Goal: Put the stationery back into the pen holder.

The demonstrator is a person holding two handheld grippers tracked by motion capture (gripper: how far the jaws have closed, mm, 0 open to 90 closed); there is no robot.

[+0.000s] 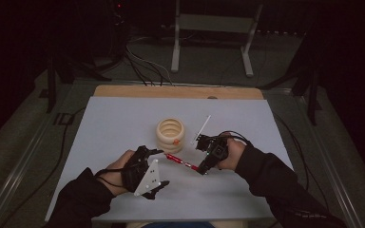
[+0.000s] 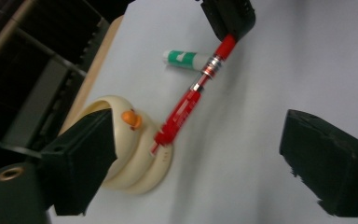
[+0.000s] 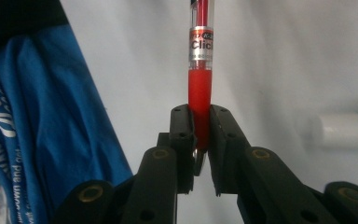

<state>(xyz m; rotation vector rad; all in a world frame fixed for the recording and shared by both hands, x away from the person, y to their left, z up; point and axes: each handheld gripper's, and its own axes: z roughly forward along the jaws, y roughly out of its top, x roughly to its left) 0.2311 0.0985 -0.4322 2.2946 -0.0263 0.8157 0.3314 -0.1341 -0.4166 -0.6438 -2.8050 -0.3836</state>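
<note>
Your right gripper [image 3: 199, 140] has its fingers clenched on the soft red grip end of the red clear-barrelled plastic click pen [image 2: 186, 105], while your left gripper [image 2: 200, 154] stands with its fingers released and wide, the pen's far end lying just ahead of the gap between them and pressed by neither. The risk — as I judge it — is that the smooth round barrel pivots in so short a pinch near its tip, so its free end may swing past your left fingers or knock the cream ribbed ring-stacked ceramic pot [image 1: 170, 135] with the small orange knob, just beside your left finger. The white-and-green capped cylinder marker [image 2: 186, 59] lies on the matte pale grey desk [image 1: 114, 123] beyond the pen — it could roll if nudged.
</note>
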